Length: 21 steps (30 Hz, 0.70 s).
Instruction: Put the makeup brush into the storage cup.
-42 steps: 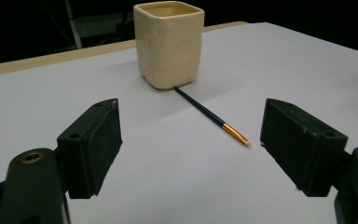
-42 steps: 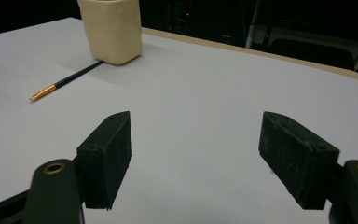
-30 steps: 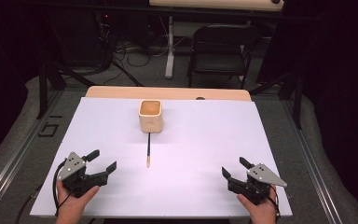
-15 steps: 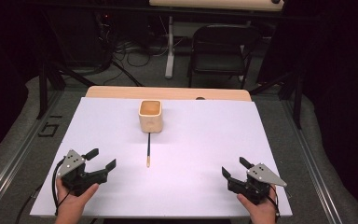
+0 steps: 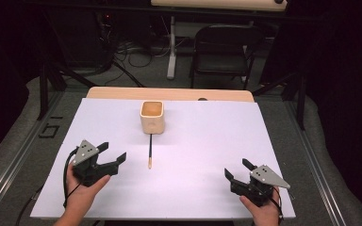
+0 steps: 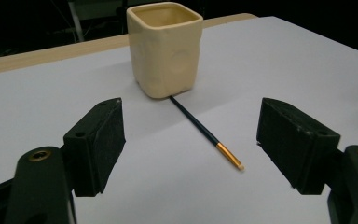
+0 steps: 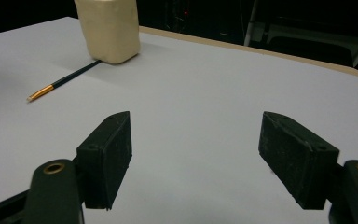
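Both claws parked wide open, nothing picked up yet.

Nothing has shifted over the last second: the left claw [image 5: 107, 154] and right claw [image 5: 235, 170] sit at the near corners of the white worktop [image 5: 207, 141] just as they did, jaws spread wide and empty, so the work looks not yet begun. From the left claw's own camera the paintbrush [image 6: 204, 132] lies straight ahead between the spread jaws but beyond their tips, untouched, its pale tip nearest and its dark handle running away to end against the foot of the cream square cup [image 6: 165, 48]. In the high view the brush [image 5: 150, 150] lies just right of the left claw and well apart from the right one, with the cup [image 5: 152, 116] farther back, upright.
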Each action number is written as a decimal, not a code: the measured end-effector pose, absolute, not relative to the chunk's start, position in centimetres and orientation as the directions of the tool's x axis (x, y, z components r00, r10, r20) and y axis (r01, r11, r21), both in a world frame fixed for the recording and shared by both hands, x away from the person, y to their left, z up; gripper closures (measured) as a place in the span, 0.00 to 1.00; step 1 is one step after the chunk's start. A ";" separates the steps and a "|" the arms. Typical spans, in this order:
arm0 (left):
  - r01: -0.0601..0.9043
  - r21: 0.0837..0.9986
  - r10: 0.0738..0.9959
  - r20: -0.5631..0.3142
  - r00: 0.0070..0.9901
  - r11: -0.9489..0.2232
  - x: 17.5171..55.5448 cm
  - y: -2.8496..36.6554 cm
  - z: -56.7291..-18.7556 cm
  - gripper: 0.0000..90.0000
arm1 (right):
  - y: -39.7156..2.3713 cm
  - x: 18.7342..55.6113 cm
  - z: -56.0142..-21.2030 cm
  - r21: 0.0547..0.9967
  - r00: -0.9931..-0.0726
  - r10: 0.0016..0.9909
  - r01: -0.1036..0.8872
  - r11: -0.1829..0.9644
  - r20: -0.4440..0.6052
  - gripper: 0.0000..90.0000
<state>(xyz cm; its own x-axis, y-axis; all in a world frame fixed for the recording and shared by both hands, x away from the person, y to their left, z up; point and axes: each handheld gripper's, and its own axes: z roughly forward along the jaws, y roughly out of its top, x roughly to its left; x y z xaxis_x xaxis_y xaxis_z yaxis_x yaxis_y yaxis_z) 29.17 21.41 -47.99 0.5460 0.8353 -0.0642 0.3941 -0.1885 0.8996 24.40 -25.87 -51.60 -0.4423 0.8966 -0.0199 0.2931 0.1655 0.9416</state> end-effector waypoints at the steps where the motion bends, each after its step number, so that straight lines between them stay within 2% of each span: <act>1: 0.395 0.898 0.833 -0.063 0.549 -0.193 29.4 21.2 -47.8 0.26 | -25.9 24.4 -51.6 0.942 -0.443 0.897 0.294 0.165 -0.019 0.29; 11: 0.426 0.871 0.826 -0.043 0.562 -0.245 31.0 19.3 -47.0 0.26 | -25.9 24.4 -51.7 0.941 -0.444 0.896 0.296 0.164 -0.016 0.29; 21: 0.531 0.797 0.828 -0.071 0.557 -0.289 32.5 18.2 -47.1 0.26 | -25.9 24.4 -51.7 0.939 -0.448 0.894 0.299 0.169 -0.018 0.29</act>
<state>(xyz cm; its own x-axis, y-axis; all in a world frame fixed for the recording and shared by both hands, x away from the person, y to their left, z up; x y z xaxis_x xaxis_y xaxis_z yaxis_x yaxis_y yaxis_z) 32.53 18.18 -47.06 0.5566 0.8277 -0.0710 0.5307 -0.2885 0.7969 24.43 -25.88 -51.68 -0.4482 0.8938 -0.0180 0.2991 0.1689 0.9392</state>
